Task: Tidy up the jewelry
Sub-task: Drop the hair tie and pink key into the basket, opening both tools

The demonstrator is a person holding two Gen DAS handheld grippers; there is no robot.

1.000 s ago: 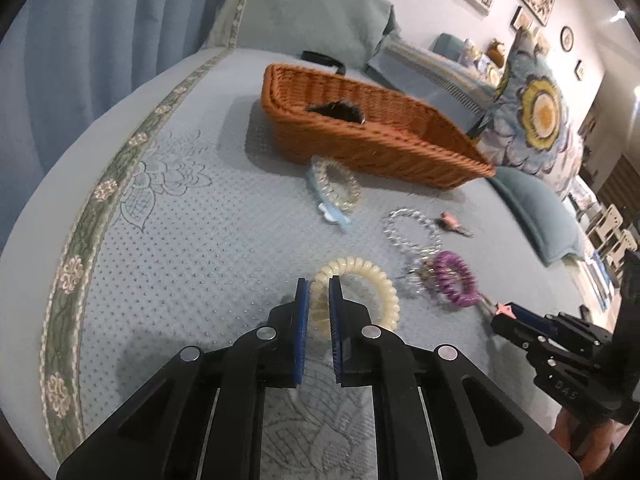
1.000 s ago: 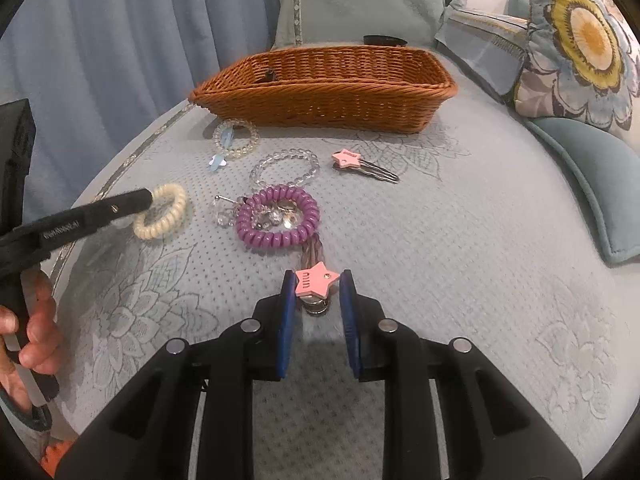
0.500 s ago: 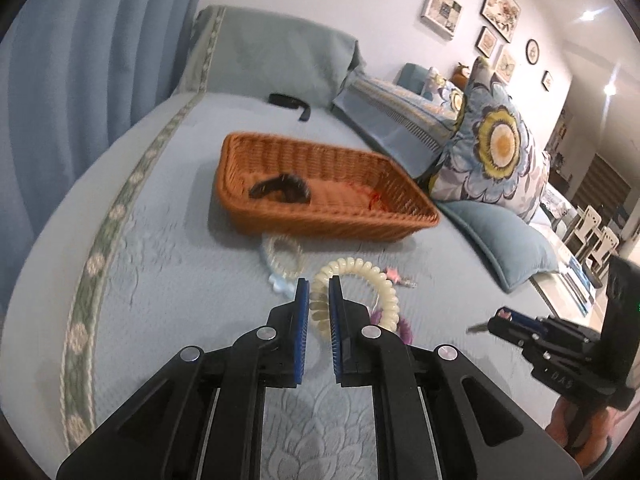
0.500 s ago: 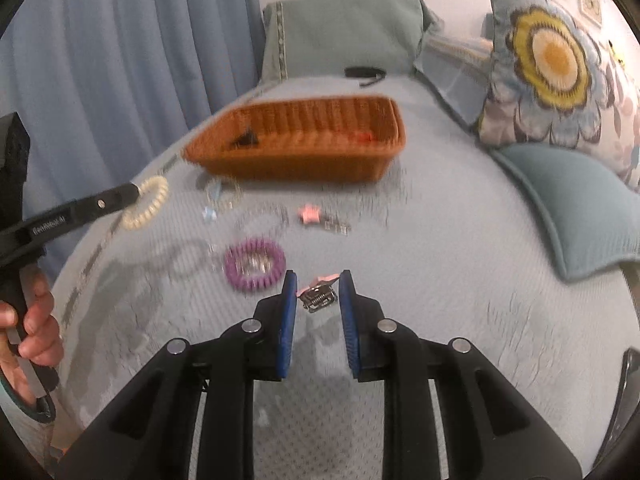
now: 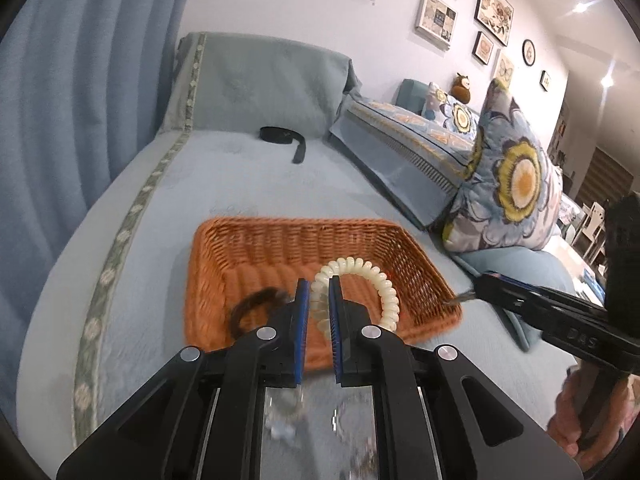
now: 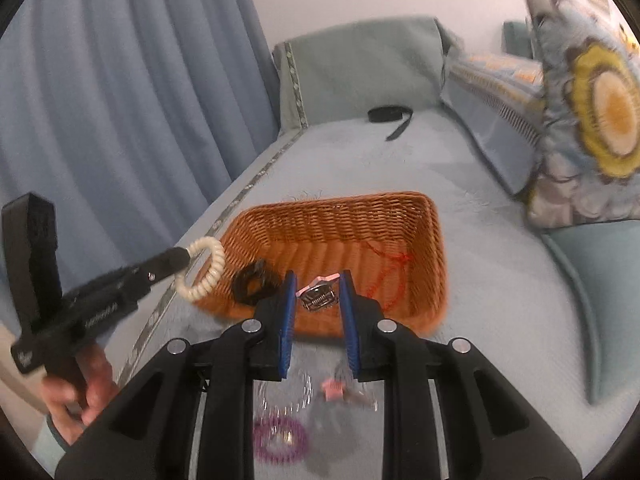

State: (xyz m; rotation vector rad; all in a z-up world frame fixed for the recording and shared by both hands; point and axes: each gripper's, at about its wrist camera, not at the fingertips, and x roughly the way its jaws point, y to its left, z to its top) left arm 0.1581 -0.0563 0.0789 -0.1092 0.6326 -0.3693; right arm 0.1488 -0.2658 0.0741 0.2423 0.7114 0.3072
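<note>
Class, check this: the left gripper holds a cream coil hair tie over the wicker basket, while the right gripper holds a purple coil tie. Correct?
Not quite. The right gripper holds a pink star hair clip, as the right wrist view shows; the purple coil tie lies on the bed. The left gripper does hold the cream coil hair tie over the wicker basket.

Ahead of the grippers a pale blue-grey bedspread (image 5: 256,184) stretches away, edged along its left side by a green band with cream flowers (image 5: 120,248). Blue curtains (image 5: 72,92) hang in folds to the left. Straight ahead stands a grey-green cushion (image 5: 260,84), a black strap (image 5: 284,138) lying before it. To the right lean floral pillows (image 5: 516,176). Framed pictures (image 5: 436,18) hang on the pale wall (image 5: 260,0), with ceiling spotlights (image 5: 582,6) glowing far right.
</note>
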